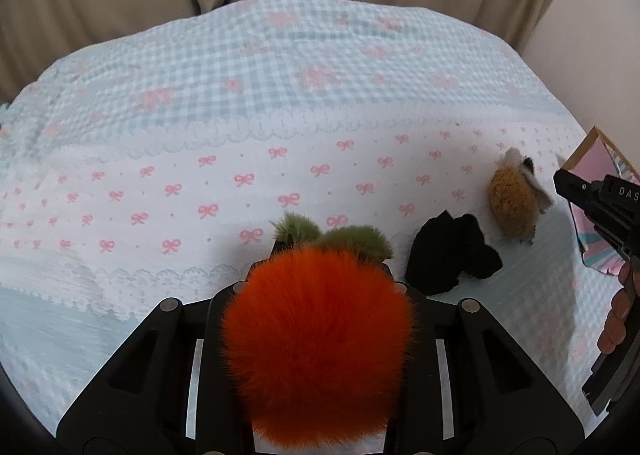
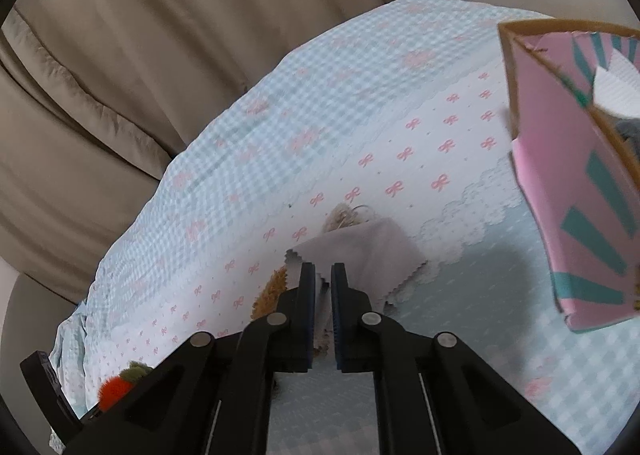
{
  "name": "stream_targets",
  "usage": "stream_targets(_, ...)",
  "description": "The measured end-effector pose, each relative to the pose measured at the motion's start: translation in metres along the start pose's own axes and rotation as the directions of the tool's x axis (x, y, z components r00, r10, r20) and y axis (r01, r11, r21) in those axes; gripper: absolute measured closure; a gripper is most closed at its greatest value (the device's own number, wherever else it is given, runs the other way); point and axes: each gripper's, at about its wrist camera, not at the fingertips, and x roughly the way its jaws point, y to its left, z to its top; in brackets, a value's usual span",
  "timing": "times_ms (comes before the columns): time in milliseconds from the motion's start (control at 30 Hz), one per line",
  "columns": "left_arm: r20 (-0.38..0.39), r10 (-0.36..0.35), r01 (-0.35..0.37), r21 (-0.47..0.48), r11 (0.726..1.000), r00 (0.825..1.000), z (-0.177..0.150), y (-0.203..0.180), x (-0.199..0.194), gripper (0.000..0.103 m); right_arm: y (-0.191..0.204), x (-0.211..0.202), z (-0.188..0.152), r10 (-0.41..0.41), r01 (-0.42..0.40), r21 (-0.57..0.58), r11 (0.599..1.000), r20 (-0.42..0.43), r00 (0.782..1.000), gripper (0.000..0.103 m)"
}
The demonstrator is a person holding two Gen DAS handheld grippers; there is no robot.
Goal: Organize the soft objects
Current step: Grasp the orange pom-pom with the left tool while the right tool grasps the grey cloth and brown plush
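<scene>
My left gripper [image 1: 326, 255] is shut on a fluffy orange pompom with green leaves [image 1: 316, 339], held above the bed; it also shows small in the right wrist view [image 2: 118, 389]. My right gripper [image 2: 323, 275] is shut on a light grey cloth [image 2: 360, 251] that carries a brown plush toy [image 2: 274, 291]. In the left wrist view the brown plush toy [image 1: 514, 203] hangs with the cloth [image 1: 532, 179] just left of the right gripper [image 1: 560, 181]. A black sock bundle [image 1: 452, 255] lies on the bedspread.
The bed wears a blue gingham and pink-bow spread [image 1: 248, 159]. A pink and teal cardboard box [image 2: 572, 175] stands open at the right, also at the left wrist view's right edge [image 1: 600, 175]. Beige curtains [image 2: 160, 55] hang behind.
</scene>
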Motion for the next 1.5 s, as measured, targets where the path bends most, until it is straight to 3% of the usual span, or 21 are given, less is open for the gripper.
stream_targets(133,-0.003,0.005,-0.005,0.003,1.0,1.0,-0.002,0.003,-0.002,0.077,-0.006,-0.001,0.0,-0.054,0.054,0.003,0.999,-0.011,0.998,0.096)
stream_targets(200,-0.009,0.011,-0.011,0.005,1.0,1.0,-0.004,0.004,-0.001,0.077,-0.008,0.004,-0.001,-0.081,0.081,-0.02,0.997,-0.019,0.997,0.09)
stream_targets(233,-0.016,0.012,-0.012,0.004,1.0,1.0,-0.006,0.006,-0.001,0.077,-0.008,0.007,-0.001,-0.084,0.083,-0.042,0.996,-0.023,0.996,0.072)
stream_targets(267,-0.023,0.013,-0.013,0.002,1.0,1.0,-0.008,0.007,0.001,0.077,-0.008,0.01,-0.002,-0.079,0.078,-0.069,0.995,-0.023,0.997,0.036)
stream_targets(333,-0.031,0.016,-0.016,0.004,1.0,0.999,-0.012,0.009,0.003,0.077,-0.009,0.013,-0.002,-0.052,0.051,-0.093,0.994,-0.011,0.999,0.002)
stream_targets(400,-0.036,0.021,-0.02,0.012,1.0,0.999,-0.015,0.01,0.004,0.077,-0.01,0.016,-0.001,-0.035,0.035,-0.131,0.991,-0.003,0.999,0.002)
stream_targets(533,-0.04,0.012,-0.011,0.02,1.0,0.999,-0.019,0.011,0.008,0.077,-0.013,0.038,0.004,-0.054,0.026,-0.178,0.984,-0.155,0.987,0.002)
stream_targets(667,-0.082,0.016,-0.014,0.031,0.999,0.996,-0.023,0.008,0.02,0.076,-0.015,0.048,0.004,-0.048,0.012,-0.219,0.976,-0.159,0.986,0.002)
stream_targets(900,-0.08,0.023,-0.018,0.063,0.998,0.997,-0.026,0.004,0.023,0.075,-0.008,0.06,0.003,0.006,-0.05,-0.292,0.955,-0.152,0.988,0.006)
stream_targets(967,-0.078,0.022,-0.017,0.066,0.998,0.997,-0.027,0.004,0.023,0.075,-0.005,0.063,0.002,0.049,-0.099,-0.306,0.947,-0.169,0.984,0.03)
stream_targets(1000,-0.077,0.023,-0.018,0.066,0.998,0.997,-0.026,0.005,0.023,0.075,-0.005,0.063,0.001,0.08,-0.134,-0.302,0.944,-0.185,0.98,0.036)
stream_targets(1067,-0.075,0.024,-0.02,0.065,0.998,0.997,-0.026,0.004,0.023,0.075,-0.004,0.062,0.0,0.147,-0.206,-0.285,0.936,-0.216,0.965,0.062)
stream_targets(1267,-0.075,0.014,-0.01,0.055,0.998,0.997,-0.026,0.005,0.023,0.075,-0.006,0.049,-0.008,0.198,-0.247,-0.238,0.939,-0.212,0.957,0.084)
stream_targets(1500,-0.075,-0.007,0.01,0.04,0.999,0.997,-0.025,0.008,0.021,0.075,-0.016,0.038,-0.004,0.232,-0.254,-0.137,0.958,-0.157,0.96,0.089)
